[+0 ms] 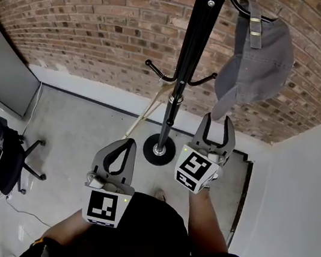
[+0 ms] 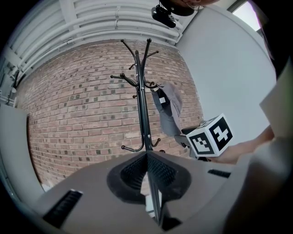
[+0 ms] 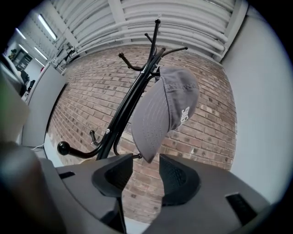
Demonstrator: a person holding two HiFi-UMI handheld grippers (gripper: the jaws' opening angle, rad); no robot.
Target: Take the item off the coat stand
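Observation:
A grey cap hangs by its back strap from an upper hook of the black coat stand, brim pointing down. My right gripper is open just below it. The brim's tip sits at the mouth of the gap, and neither pad touches it. In the right gripper view the cap fills the middle above the right gripper, with the stand to its left. My left gripper is lower and to the left, shut and empty. In the left gripper view the left gripper faces the stand and cap.
A brick wall is behind the stand, and a white wall closes the right side. The stand's round base rests on the grey floor with a thin wooden stick leaning by it. An office chair stands at the left.

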